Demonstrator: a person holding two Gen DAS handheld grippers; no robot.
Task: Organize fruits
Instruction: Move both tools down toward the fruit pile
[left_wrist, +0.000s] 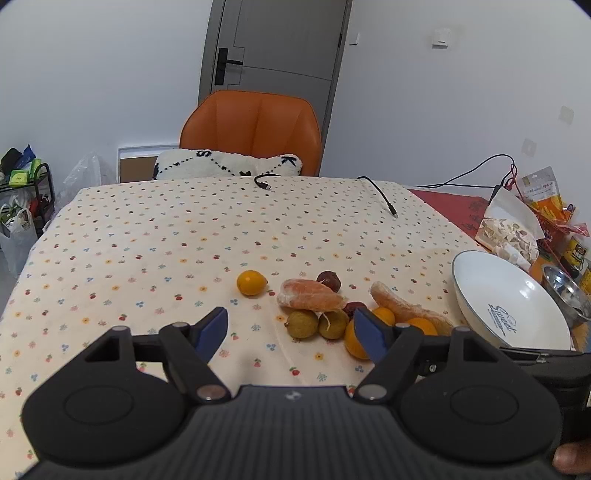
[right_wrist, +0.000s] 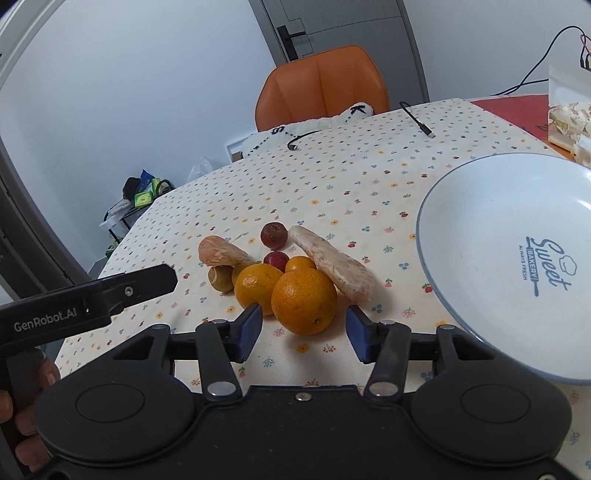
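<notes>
A heap of fruit lies on the flowered tablecloth (left_wrist: 147, 236): oranges (right_wrist: 303, 301), peeled citrus segments (right_wrist: 332, 264), two brown longans (left_wrist: 302, 324), dark red fruits (right_wrist: 273, 235). A small yellow-orange fruit (left_wrist: 251, 282) lies apart to the left. A white "Sweet Bakery" bowl (right_wrist: 461, 206) stands to the right, empty. My right gripper (right_wrist: 303, 332) is open, its jaws either side of the nearest orange, just short of it. My left gripper (left_wrist: 290, 334) is open above the cloth, left of the heap; its right finger (left_wrist: 369, 338) overlaps an orange.
Two black cable ends (left_wrist: 388, 206) lie at the table's far side. Snack bags (left_wrist: 517, 225) and a steel bowl (left_wrist: 565, 295) crowd the right edge. An orange chair (left_wrist: 251, 129) with a cushion stands behind the table. The left gripper's body (right_wrist: 92, 299) juts in from the left.
</notes>
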